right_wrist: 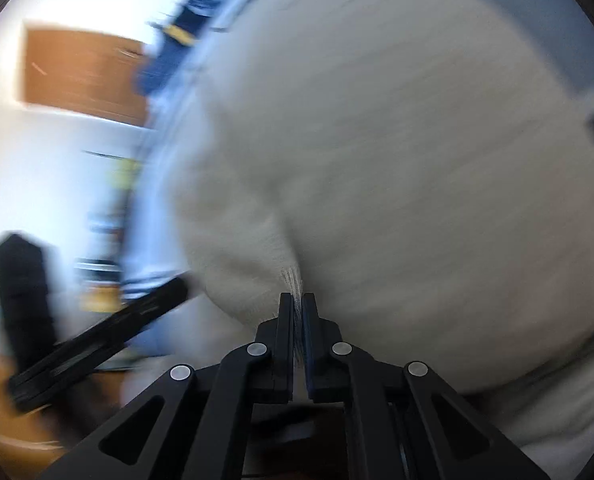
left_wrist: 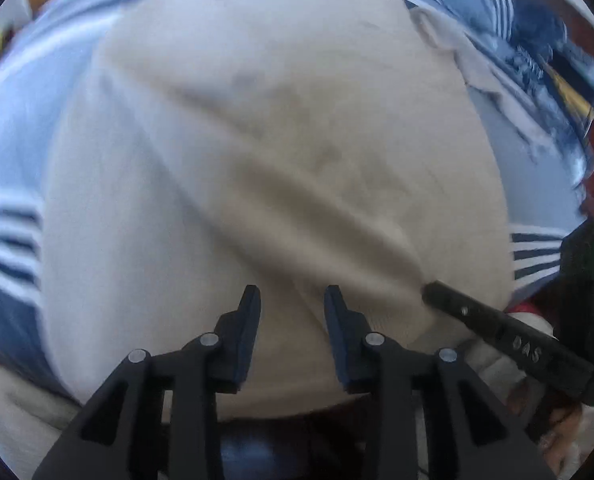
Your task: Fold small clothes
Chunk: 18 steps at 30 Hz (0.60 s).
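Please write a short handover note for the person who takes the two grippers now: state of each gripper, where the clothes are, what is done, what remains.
Left gripper: jaws apart, hovering just over the cream garment, holding nothing.
Right gripper: shut on a pinch of the cream garment's edge, the cloth bunched between its fingers.
The cream garment lies spread over a blue-and-white striped cloth.
Done: one edge is gripped. No finished fold is visible; both views are blurred.
Left: take a second grip with the left gripper, probably near the right one, then fold.

A blue-and-white striped cloth [left_wrist: 5, 236] underneath, and a blurred brown panel [right_wrist: 83, 76] beyond.
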{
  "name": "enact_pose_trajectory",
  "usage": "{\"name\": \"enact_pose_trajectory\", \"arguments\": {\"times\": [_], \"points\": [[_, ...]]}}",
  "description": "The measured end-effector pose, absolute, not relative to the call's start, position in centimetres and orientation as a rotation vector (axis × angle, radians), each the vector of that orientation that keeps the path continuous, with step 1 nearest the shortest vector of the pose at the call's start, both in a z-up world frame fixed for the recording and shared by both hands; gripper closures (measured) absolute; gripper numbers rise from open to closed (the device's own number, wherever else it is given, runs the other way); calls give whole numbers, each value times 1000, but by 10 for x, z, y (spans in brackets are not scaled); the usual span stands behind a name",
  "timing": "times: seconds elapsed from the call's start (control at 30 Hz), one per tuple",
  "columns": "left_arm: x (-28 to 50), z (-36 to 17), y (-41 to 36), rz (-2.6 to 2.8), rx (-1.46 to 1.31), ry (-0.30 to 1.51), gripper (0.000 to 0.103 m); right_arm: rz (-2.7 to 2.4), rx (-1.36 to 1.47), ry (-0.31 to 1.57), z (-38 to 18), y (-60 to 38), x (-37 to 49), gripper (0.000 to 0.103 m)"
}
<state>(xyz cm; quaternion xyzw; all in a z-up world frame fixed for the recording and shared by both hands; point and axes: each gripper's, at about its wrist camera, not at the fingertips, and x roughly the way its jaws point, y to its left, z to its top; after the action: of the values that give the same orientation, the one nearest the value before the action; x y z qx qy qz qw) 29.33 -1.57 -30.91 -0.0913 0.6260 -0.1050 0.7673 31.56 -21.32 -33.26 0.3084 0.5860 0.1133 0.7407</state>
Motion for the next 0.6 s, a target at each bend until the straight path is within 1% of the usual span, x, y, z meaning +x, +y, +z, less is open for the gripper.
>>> {"name": "enact_pose_trajectory", "arguments": {"times": [0.07,0.13,0.17,0.2,0.3,0.33,0.37,0.4,0.43,0.47,0.5,0.53,0.57,0.6], "points": [[283,-315,-2,-263,-283,1352,68,239,665,1266,-329,-216,311,95],[276,-317,8,-244,-290,1329,63,231,616,1249,-322,-215,307,95],[274,-318,10,-239,-301,1325,63,236,613,1247,-323,-212,307,88],[272,-320,11,-249,-315,1330,63,251,624,1250,-325,-211,306,86],[270,-326,-4,-333,-402,1345,62,278,653,1231,-322,-210,308,85],[269,-326,-8,-349,-408,1339,61,281,658,1217,-319,-211,306,77],[268,-329,-11,-357,-402,1339,61,293,672,1204,-318,-217,304,63],[268,-335,-16,-348,-381,1352,61,307,685,1200,-319,-217,303,60],[270,-338,-16,-342,-368,1359,62,308,684,1207,-322,-214,303,59],[270,-340,-19,-336,-372,1351,62,306,668,1227,-325,-212,304,59],[269,-339,-19,-353,-401,1333,69,310,658,1245,-329,-210,308,59],[268,-340,-20,-391,-441,1326,92,314,658,1251,-332,-209,308,68],[267,-343,-21,-438,-484,1339,100,326,659,1252,-333,-210,308,87],[265,-343,-21,-432,-480,1340,100,351,663,1251,-333,-208,308,96]]}}
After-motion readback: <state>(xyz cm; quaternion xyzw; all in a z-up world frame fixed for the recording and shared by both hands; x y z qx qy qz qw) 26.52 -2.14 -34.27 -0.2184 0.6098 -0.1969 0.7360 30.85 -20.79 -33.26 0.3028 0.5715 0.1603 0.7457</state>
